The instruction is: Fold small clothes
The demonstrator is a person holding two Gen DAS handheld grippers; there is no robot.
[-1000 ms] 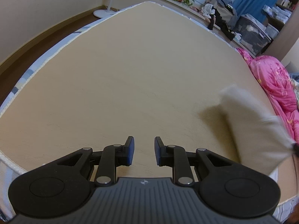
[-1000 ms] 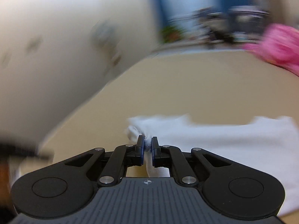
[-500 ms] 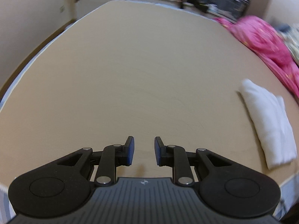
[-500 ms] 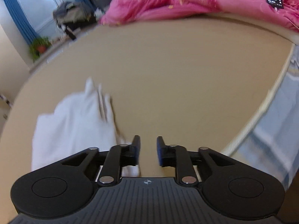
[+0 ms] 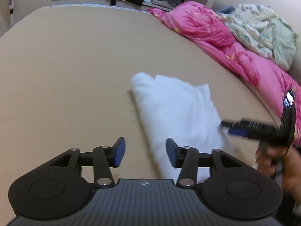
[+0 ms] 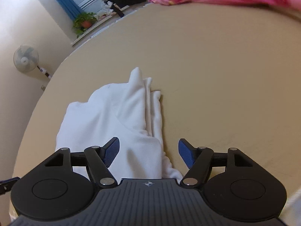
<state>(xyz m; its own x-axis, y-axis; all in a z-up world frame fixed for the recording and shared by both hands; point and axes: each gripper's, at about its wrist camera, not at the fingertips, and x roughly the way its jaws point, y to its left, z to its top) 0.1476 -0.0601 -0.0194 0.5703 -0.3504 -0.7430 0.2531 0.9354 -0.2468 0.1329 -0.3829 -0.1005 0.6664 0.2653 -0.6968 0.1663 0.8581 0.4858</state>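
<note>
A white garment (image 5: pixel 175 109) lies folded into a long strip on the tan bed surface (image 5: pixel 65 75). In the left wrist view my left gripper (image 5: pixel 145 153) hovers at the strip's near left edge, its jaws opening, pads clear of the cloth. My right gripper (image 5: pixel 230 127) shows blurred at the strip's right side, with a hand (image 5: pixel 276 160) behind it. In the right wrist view the right gripper (image 6: pixel 148 151) sits over the near end of the white garment (image 6: pixel 120 118), its jaws opening; cloth lies between them, untouched by the blue pads.
A pink quilt (image 5: pixel 216 35) and a pale floral blanket (image 5: pixel 263 28) are heaped along the bed's right side. A potted plant (image 6: pixel 84 21), storage boxes and clothes stand past the far edge. A wall fan (image 6: pixel 25 59) hangs on the left. The bed edge (image 6: pixel 293 194) is near on the right.
The right gripper let go of the garment and its jaws spread wide. The left gripper swung right toward the folded strip and its jaws widened.
</note>
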